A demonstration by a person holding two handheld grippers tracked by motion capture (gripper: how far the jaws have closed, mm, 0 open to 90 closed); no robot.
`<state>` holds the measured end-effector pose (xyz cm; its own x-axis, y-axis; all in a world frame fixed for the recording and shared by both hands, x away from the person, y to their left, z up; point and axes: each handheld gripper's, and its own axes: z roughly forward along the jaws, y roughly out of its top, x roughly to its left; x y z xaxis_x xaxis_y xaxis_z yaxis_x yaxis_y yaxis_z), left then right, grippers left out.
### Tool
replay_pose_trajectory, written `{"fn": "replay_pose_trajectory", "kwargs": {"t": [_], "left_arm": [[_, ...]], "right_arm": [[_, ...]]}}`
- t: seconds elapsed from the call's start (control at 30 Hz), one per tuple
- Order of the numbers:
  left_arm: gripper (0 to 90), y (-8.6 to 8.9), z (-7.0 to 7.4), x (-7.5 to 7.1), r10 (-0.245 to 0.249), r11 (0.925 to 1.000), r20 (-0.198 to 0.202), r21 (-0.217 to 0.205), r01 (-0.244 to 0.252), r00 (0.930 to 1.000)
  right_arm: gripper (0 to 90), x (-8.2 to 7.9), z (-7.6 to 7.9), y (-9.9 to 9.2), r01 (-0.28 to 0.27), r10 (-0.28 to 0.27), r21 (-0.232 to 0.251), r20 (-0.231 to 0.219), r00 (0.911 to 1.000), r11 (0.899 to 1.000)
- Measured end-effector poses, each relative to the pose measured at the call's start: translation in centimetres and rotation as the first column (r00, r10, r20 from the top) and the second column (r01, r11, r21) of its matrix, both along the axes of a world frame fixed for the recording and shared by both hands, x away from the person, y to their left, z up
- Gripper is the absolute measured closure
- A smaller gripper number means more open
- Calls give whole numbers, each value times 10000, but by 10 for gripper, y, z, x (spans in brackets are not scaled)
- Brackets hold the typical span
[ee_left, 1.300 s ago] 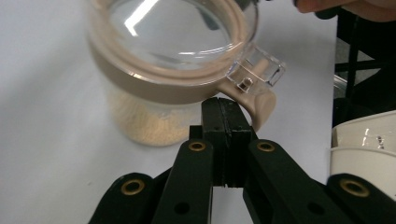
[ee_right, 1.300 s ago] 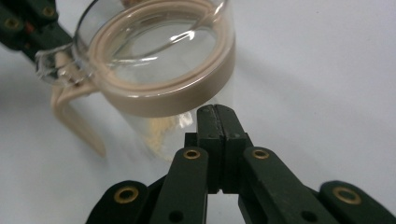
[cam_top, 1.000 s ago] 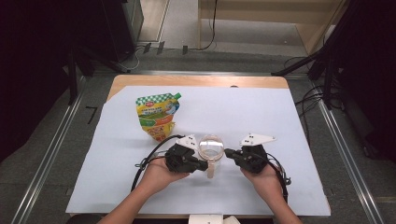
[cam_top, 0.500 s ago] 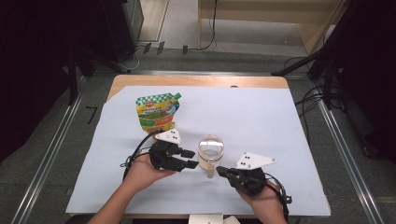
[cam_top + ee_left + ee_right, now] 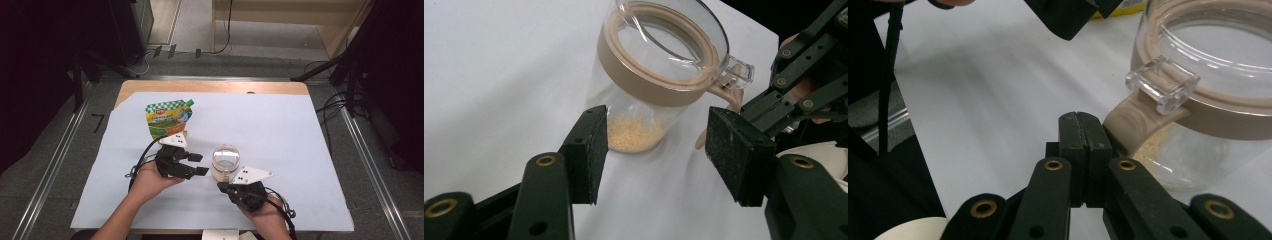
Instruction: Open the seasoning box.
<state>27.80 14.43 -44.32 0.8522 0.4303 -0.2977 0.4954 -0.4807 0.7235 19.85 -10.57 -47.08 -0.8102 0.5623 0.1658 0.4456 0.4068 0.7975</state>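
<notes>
A clear jar [image 5: 226,161] with a tan collar, a clear lid and a tan latch [image 5: 1128,125] stands on the white sheet. Pale yellow grains [image 5: 631,134] lie at its bottom. My left gripper [image 5: 199,164] is open just left of the jar. In the left gripper view the pads [image 5: 591,145] sit short of the glass, one to each side, touching nothing. My right gripper [image 5: 223,186] is at the jar's near side and shut on nothing. Its tip [image 5: 1083,120] is right beside the latch.
A green and yellow spout pouch [image 5: 167,117] stands behind the left gripper. The white sheet [image 5: 280,130] covers most of the wooden table [image 5: 210,86]. A cable [image 5: 142,160] loops by the left hand.
The right gripper has drawn back from the jar's right side to its near side. The left gripper has shifted a little left and away from the jar.
</notes>
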Motion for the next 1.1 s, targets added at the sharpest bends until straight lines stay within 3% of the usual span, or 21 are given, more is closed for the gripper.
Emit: {"fn": "replay_pose_trajectory", "kwargs": {"t": [0.1,0.27,0.5,0.7,0.83,1.1], "left_arm": [[421,0,0,-1,-23,9999,81,105,22,10000],[420,0,1,-1,-38,9998,186,170,35,9998],[416,0,1,-1,-72,9997,219,225,67,9997],[415,0,1,-2,-50,9998,259,208,44,9997],[415,-2,1,-3,-116,9995,231,293,109,9997],[412,-6,0,-4,-218,9993,209,319,212,9995]], "right_arm": [[900,-1,1,2,11,-5,-290,194,9998,9996],[900,1,1,-4,-11,12,-196,18,10000,9998],[900,5,1,-20,78,-72,-486,116,9999,9988],[900,15,2,-41,802,-822,-547,-356,9960,9953],[900,23,1,-53,1283,-1312,-753,-349,9907,9889],[900,41,-1,-74,2039,-2070,-601,-507,9770,9771]]}}
